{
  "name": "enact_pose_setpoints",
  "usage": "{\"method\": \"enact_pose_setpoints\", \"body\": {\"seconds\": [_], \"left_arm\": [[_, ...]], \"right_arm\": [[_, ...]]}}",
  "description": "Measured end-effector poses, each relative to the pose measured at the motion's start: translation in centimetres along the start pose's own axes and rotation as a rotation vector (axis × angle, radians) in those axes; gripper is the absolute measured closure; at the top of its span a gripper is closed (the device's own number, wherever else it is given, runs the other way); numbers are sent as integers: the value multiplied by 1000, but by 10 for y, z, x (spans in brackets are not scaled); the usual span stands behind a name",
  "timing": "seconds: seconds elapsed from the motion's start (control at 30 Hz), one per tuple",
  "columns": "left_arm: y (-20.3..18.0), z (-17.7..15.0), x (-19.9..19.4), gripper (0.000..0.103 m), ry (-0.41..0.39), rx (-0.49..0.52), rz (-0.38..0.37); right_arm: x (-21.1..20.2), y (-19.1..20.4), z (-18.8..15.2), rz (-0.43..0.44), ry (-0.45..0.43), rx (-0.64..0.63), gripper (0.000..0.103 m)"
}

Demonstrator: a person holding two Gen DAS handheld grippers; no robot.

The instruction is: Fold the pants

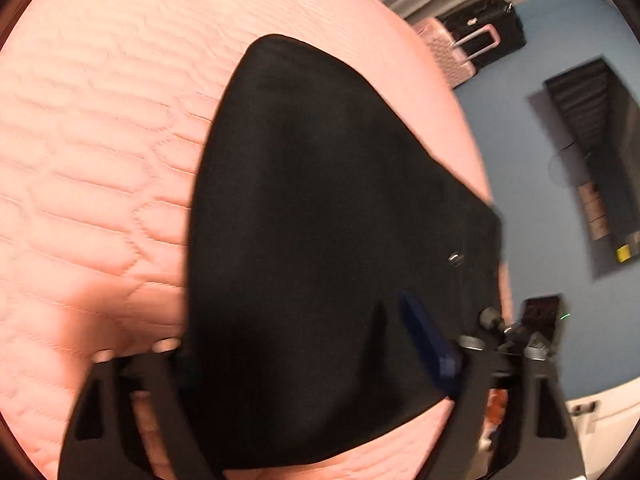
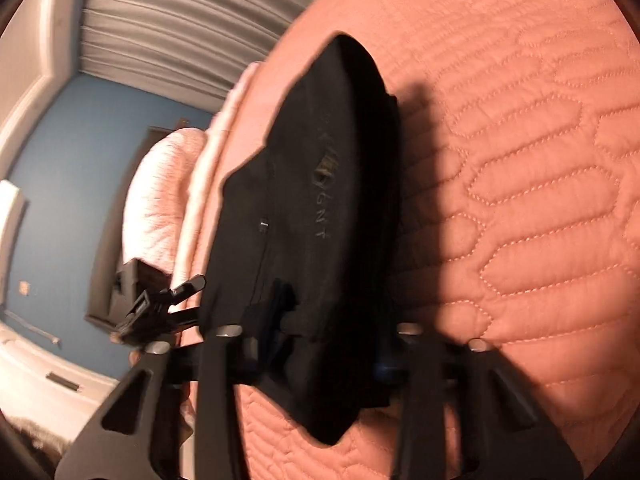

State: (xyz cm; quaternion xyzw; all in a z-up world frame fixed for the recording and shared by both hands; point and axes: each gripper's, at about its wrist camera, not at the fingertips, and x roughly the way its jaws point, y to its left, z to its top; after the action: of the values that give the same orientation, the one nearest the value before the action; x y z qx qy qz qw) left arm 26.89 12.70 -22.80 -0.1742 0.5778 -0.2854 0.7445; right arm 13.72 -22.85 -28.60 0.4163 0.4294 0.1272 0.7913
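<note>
**Black pants gripped at both ends over pink quilt**

Folded black pants [image 1: 320, 208] lie across a pink quilted bedspread [image 1: 92, 140], reaching its edge beside the blue wall [image 1: 560, 40]. The left gripper [image 1: 312, 360] straddles the near end of the cloth, its blue pad [image 1: 428, 344] against the fabric. The right gripper [image 2: 320, 344] pinches the other end of the pants. Suitcases [image 1: 472, 40] stand beyond the bed.

Bed [image 1: 100, 140] covered by pink quilted bedspread [image 2: 540, 200], hexagon stitching. Off the bed's far corner: black suitcase [image 1: 486, 24] and pink suitcase [image 1: 448, 56], touching, on blue floor [image 1: 532, 184]. Grey pleated curtain [image 2: 180, 32] beyond. Pink pillow [image 2: 156, 200] at the bed's edge.
</note>
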Motion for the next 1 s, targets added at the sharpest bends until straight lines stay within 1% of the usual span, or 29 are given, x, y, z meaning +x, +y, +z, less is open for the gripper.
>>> {"method": "enact_pose_setpoints", "body": {"seconds": [0.03,0.07,0.1,0.13,0.2,0.27,0.33,0.4,0.47,0.5,0.6,0.63,0.7,0.77,0.8,0.83,0.87,0.9,0.93,0.97,1.0], "left_arm": [[-1,1,0,61,4,-1,32],[1,2,-1,78,5,-24,12],[1,3,-4,82,1,-46,5],[-6,6,-7,83,-4,-34,35],[-24,12,-17,87,-37,13,74],[-34,20,-30,92,-76,32,69],[-44,35,-42,93,-97,34,42],[-53,56,-51,93,-116,49,31],[-61,77,-59,93,-139,65,33],[-64,87,-63,93,-150,75,33],[-78,125,-78,93,-209,114,42],[-84,143,-80,93,-243,130,48],[-94,167,-79,93,-292,160,50],[-96,192,-68,93,-333,176,59],[-92,202,-62,93,-346,173,67],[-85,215,-46,92,-344,167,84],[-78,227,-30,86,-332,157,102],[-65,234,-13,79,-308,130,133],[-38,238,10,75,-258,73,194],[-17,238,29,73,-209,24,250],[3,235,41,73,-156,-24,259]], "right_arm": [[0,6,0,-30,-2,-14,75],[-1,14,1,-64,-6,-35,77],[-2,23,1,-98,-11,-61,79],[-7,34,2,-124,-21,-80,80],[-16,52,6,-147,-47,-114,81],[-25,76,16,-165,-76,-161,82],[-29,93,29,-167,-91,-186,82],[-29,111,52,-158,-105,-211,82],[-27,124,73,-150,-123,-230,82],[-27,132,90,-137,-135,-245,82],[-16,157,127,-148,-182,-303,82],[-11,166,142,-147,-206,-323,82],[2,178,165,-160,-236,-354,82],[18,174,190,-155,-264,-349,82],[32,168,203,-153,-262,-346,81],[47,158,214,-162,-246,-329,79],[63,143,223,-197,-224,-308,70],[81,129,228,-266,-203,-294,53],[95,107,230,-359,-185,-263,51],[100,89,228,-395,-170,-230,51],[98,75,223,-400,-168,-196,51]]}}
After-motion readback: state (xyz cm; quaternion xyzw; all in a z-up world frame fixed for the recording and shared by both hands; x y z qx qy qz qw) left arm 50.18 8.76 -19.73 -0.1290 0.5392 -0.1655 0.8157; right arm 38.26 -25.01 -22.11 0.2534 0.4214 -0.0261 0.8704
